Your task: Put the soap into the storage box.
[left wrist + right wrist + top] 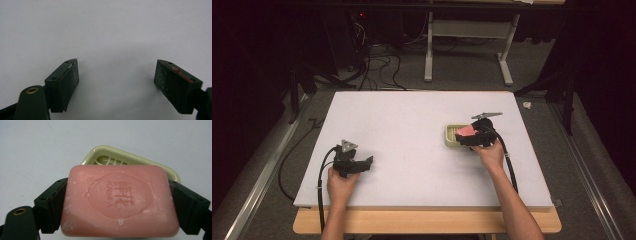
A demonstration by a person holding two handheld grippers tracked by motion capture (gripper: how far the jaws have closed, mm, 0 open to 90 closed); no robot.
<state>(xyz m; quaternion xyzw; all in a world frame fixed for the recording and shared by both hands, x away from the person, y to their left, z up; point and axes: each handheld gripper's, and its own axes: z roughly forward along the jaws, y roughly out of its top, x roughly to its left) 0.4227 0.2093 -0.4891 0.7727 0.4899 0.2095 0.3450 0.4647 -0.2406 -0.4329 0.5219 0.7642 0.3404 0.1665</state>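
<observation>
The right gripper (120, 202) is clamped on a pink soap bar (120, 201) — its two black jaws press flat against the bar's short ends, spread just as wide as the bar is long. The bar lies face up between them, an embossed oval seal with raised lettering on its top face (a few pale flecks of dried lather dot the surface). In the right gripper view the pale green soap dish (140, 157) sits just behind and below the bar, its slotted floor partly showing past the bar's far edge; whether the bar touches the dish's rim I cannot tell. In the high view the right gripper (468, 136) holds the soap bar (465, 131) over the near right part of the soap dish (450, 137), right of the middle of the white table (412, 125).

The left gripper (116, 80) is spread wide with nothing between its jaws — bare white tabletop lies under the gap. In the high view the left gripper (366, 164) rests low near the table's front left, well apart from the dish.
</observation>
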